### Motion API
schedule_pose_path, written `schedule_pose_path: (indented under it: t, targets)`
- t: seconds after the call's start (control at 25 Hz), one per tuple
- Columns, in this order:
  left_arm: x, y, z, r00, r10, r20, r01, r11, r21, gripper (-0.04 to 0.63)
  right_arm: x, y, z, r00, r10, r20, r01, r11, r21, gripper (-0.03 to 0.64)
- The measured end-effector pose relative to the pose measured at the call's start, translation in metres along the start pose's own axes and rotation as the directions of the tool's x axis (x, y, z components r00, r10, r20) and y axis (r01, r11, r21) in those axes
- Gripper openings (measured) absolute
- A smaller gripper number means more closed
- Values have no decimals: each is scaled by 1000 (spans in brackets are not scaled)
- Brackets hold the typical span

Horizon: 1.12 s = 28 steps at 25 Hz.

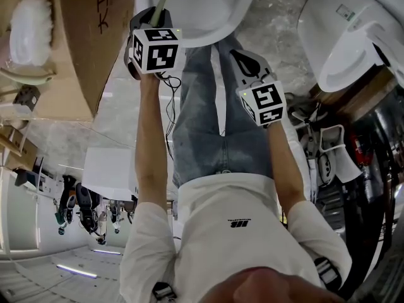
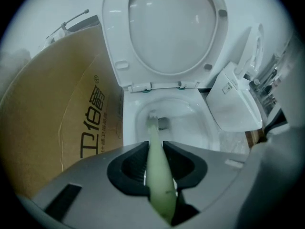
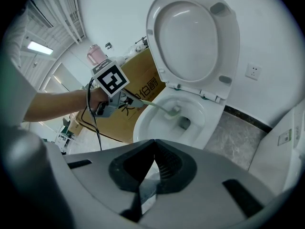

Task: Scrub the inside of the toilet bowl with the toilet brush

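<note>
Nearest the lens, the left claw (image 2: 155, 149) is clenched on the pale green handle of the toilet brush (image 2: 153, 132). The handle runs straight ahead of the claw and down into the toilet bowl (image 2: 209, 128), with the raised lid (image 2: 171, 27) beyond. The bristle head sits low in the bowl, just beside the dark outlet, so I judge the scrubbing step to be in hand. The next move would call for sweeping the head round the bowl's walls and up under the rim. It would need a firm grip so the slim handle does not twist between the jaws.

Left of this claw stands a cardboard box (image 2: 62, 123) printed with large dark Chinese characters and a small ® mark; I cannot read them surely. To the claw's right lies a second white toilet unit (image 2: 236, 104), its small label illegible.

The right claw (image 3: 154, 144) is clenched on nothing, back from the bowl. The shirt logo (image 1: 237, 222) is too small to read.
</note>
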<state>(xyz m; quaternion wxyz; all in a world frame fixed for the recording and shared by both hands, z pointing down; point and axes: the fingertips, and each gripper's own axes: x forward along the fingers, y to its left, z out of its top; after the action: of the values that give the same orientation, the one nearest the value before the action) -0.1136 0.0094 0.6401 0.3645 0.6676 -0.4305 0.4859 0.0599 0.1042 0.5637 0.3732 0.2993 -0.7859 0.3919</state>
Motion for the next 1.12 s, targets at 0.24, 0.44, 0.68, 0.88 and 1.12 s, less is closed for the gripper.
schedule_pose_path:
  t: [0.24,0.44,0.68,0.88,1.12]
  targets:
    - [-9,6,-15,1000,21,-7,-21,1000,10,103,-1,4,-5,1000,2,1,-2,1000,-7,-5]
    - [-12,3,-27,999,26,-22,-25,999,34,103,-2,6,-8,1000,4,1,-4,1000,-11,-5]
    - [-16,-3,-45,998,29,-51,-25,997,68,102,-4,8,-12,1000,6,1,-6,1000,-14,-5]
    - [-18,-5,-62,996,39,-82,-32,996,89,101,-6,6,-15,1000,2,1,-2,1000,-15,-5]
    - [-23,-8,-82,993,41,-110,-32,996,87,101,-5,10,-19,1000,7,1,-7,1000,-16,-5]
